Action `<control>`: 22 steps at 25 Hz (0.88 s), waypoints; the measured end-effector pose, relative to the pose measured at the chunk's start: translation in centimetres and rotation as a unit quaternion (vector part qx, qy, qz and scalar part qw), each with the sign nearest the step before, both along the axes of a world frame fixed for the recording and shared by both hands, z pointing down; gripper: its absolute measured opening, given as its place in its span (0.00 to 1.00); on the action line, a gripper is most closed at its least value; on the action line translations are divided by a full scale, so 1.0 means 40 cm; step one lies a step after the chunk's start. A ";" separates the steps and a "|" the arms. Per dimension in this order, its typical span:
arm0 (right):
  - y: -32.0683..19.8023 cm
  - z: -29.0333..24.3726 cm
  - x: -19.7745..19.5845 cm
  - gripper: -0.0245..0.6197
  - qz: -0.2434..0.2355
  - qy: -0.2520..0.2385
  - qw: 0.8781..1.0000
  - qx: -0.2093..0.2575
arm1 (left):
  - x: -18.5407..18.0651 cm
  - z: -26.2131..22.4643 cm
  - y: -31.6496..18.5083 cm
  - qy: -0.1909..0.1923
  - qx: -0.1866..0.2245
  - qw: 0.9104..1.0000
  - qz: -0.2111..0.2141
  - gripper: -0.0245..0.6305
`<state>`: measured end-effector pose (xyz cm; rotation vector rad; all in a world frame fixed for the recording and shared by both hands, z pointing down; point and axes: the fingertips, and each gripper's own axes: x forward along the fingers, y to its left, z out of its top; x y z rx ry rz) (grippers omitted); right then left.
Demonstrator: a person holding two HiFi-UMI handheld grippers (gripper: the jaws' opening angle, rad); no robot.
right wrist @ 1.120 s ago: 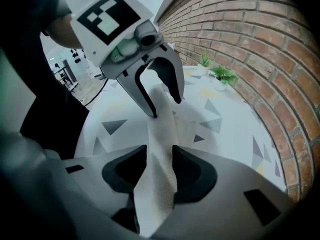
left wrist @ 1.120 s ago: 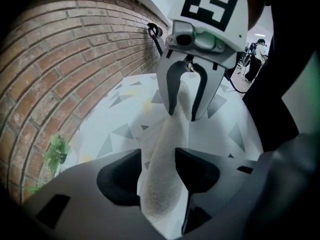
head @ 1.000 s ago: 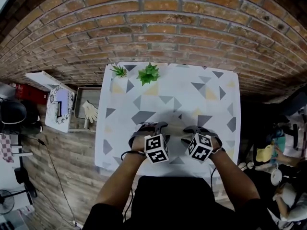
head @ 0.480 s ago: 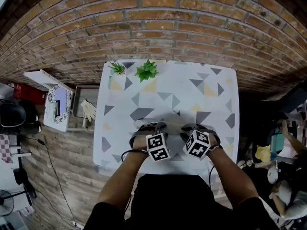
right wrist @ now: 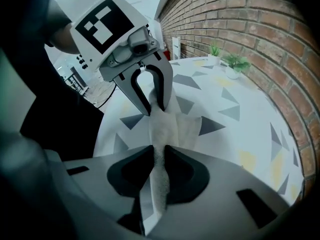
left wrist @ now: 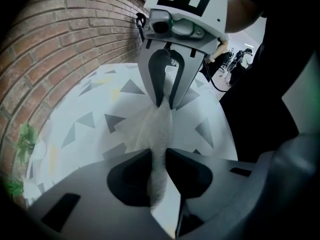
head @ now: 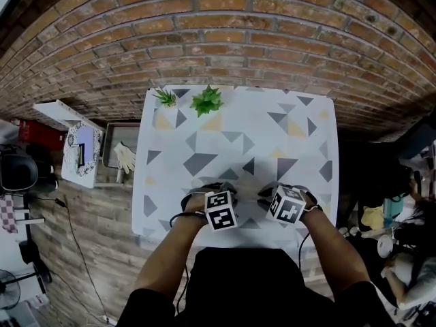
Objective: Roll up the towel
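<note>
Head view: both arms reach to the near edge of a white table [head: 303, 148] printed with grey and yellow triangles. The left gripper [head: 210, 189] and right gripper [head: 274, 192] sit side by side, close together, both pointing steeply down at the tabletop. The white towel [left wrist: 156, 126] is at that near edge, strung between the two tools; it's hard to pick out against the table from above. Left gripper view: jaws have just been closing and are now clamped on one end of the towel, with cloth squeezed between the pads. A bunched strip of towel runs straight from there to the other tool's tips, which pinch the far end. Right gripper view: same story, jaws just been closing, now pressed onto the towel with fabric wedged between the pads. A looser flap of towel lies flat on the table just beside the strip, on the wall side. Can't tell whether the strip is off the surface. Two small potted plants [head: 208, 102] stand at the far left corner of the table, next to the brick wall [head: 225, 39].
</note>
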<state>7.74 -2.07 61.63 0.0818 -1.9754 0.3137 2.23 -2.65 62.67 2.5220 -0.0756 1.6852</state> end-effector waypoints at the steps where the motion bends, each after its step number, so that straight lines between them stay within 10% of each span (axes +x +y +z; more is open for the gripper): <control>1: 0.000 0.000 0.001 0.17 0.002 -0.001 1.000 -0.004 | 0.000 0.000 0.001 0.001 -0.004 1.000 -0.001 0.19; 22: -0.127 -0.008 0.005 0.16 0.037 -0.014 0.997 -0.068 | 0.000 0.020 -0.106 -0.042 0.054 0.997 0.043 0.35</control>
